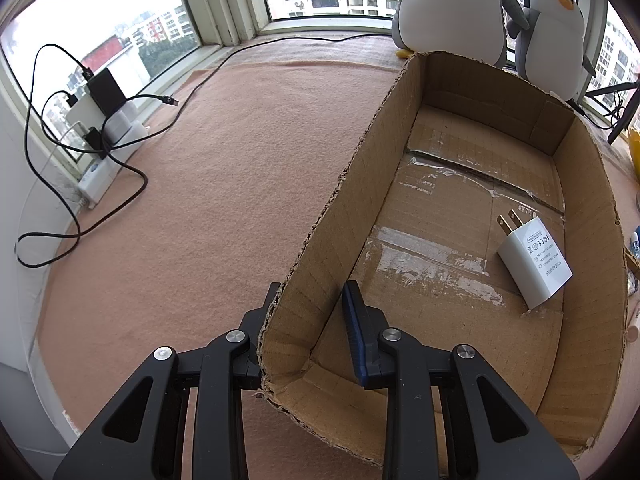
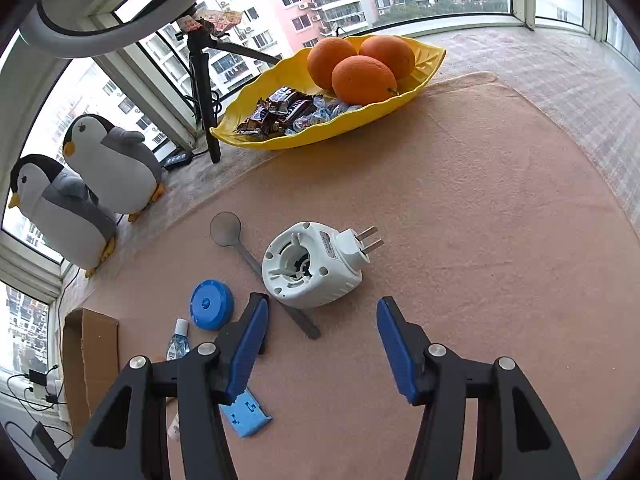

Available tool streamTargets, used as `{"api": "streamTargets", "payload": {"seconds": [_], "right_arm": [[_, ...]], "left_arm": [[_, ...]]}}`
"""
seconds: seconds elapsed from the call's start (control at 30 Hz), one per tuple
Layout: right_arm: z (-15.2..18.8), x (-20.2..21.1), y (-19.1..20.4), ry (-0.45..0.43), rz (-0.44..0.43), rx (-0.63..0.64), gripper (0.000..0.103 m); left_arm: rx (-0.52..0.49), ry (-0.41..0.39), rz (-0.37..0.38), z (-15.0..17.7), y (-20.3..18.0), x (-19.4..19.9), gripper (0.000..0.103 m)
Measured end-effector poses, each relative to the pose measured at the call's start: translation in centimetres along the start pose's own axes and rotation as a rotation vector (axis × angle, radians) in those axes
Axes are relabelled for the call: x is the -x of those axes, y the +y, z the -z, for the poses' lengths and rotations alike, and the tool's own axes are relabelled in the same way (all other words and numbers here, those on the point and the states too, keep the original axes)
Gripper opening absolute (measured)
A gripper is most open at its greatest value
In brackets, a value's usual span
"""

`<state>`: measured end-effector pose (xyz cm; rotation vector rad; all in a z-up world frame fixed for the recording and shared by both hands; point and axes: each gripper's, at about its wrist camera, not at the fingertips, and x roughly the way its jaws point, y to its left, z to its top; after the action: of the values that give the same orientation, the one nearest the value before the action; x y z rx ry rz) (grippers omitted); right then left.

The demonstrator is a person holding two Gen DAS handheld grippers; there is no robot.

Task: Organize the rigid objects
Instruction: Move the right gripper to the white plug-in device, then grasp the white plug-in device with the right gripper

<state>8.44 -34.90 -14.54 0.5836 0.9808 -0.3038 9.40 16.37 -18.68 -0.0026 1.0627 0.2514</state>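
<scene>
In the left wrist view an open cardboard box (image 1: 356, 200) lies on the pink mat, with a white USB charger (image 1: 534, 262) inside on its floor. My left gripper (image 1: 310, 300) straddles the box's near left wall, one finger outside and one inside, with a gap to the wall. In the right wrist view my right gripper (image 2: 322, 312) is open and empty just short of a white plug-in device (image 2: 314, 266) with prongs. A metal spoon (image 2: 228, 230), a blue round lid (image 2: 211, 304), a small bottle (image 2: 179, 342) and a blue plastic piece (image 2: 246, 414) lie to its left.
A yellow tray (image 2: 424, 60) with three oranges and wrapped sweets sits at the back. Two plush penguins (image 2: 112, 160) stand by the window beside a tripod (image 2: 206, 92). A power strip with chargers and cables (image 1: 96, 136) lies at the mat's left edge. The box corner (image 2: 86, 356) shows at left.
</scene>
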Motion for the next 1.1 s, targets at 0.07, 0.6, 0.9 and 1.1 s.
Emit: {"api": "streamTargets", "payload": {"seconds": [0.07,0.6,0.9,1.1], "right_arm": [[-0.6,-0.8,-0.5,0.018,-0.005,-0.038,0.052],[-2.2,-4.6,-1.4,0.087,-0.027,-0.15,0.035],[-2.0,-4.3,-2.0,0.083,-0.052,-0.15,0.032],[-1.8,-3.8,-2.1,0.07,-0.073,-0.134,0.027]], "left_arm": [[0.001,0.0,0.0,0.0,0.0,0.0,0.027],[0.0,0.0,-0.002,0.0,0.1,0.0,0.027],[-0.001,0.0,-0.005,0.0,0.3,0.0,0.027],[0.0,0.0,-0.007,0.0,0.4,0.0,0.027]]}}
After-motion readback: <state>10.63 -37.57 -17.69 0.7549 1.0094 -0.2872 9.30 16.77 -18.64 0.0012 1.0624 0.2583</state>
